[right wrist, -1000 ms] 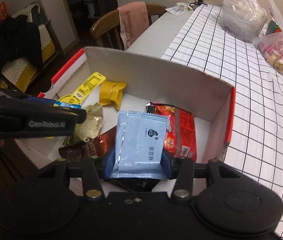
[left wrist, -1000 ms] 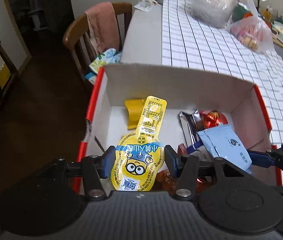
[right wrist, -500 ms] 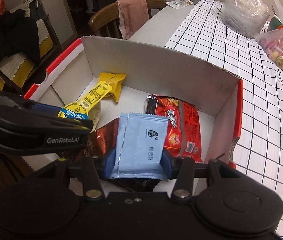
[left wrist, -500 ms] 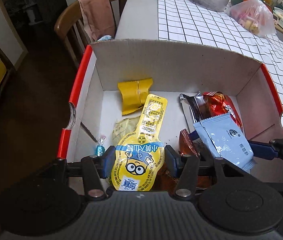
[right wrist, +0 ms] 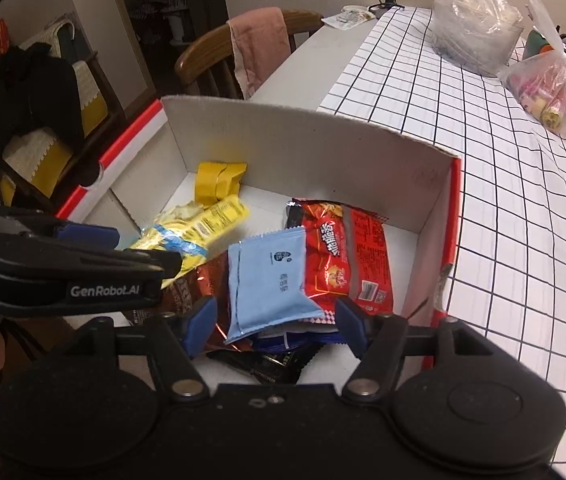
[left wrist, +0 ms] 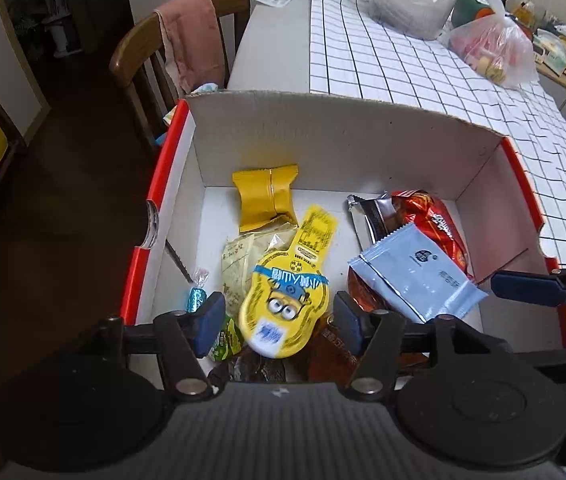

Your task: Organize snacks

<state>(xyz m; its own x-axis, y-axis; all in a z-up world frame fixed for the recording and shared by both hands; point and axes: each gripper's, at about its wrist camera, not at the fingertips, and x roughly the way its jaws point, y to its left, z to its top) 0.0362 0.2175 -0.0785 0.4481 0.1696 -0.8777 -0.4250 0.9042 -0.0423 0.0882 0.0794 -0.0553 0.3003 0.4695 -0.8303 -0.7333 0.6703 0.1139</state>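
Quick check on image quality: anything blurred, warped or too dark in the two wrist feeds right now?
Left wrist view: the yellow cartoon pouch is motion-smeared while the light-blue packet stays sharp; the floor at left is nearly black. Right wrist view: fisheye bends the checked tablecloth lines toward the right edge, the yellow pouch is smeared, and the red packet reads crisp.

Left gripper point(left wrist: 275, 322): black body, two round black discs below jaw arms, silver screw heads at arm pivots, blue pads point(left wrist: 208, 320) on fingers.
Right gripper point(right wrist: 273, 326): same black frame, blue pads, silver pivot screws, two small screws at centre.
White "GenRobot.AI" lettering on left gripper's side, left of right gripper.
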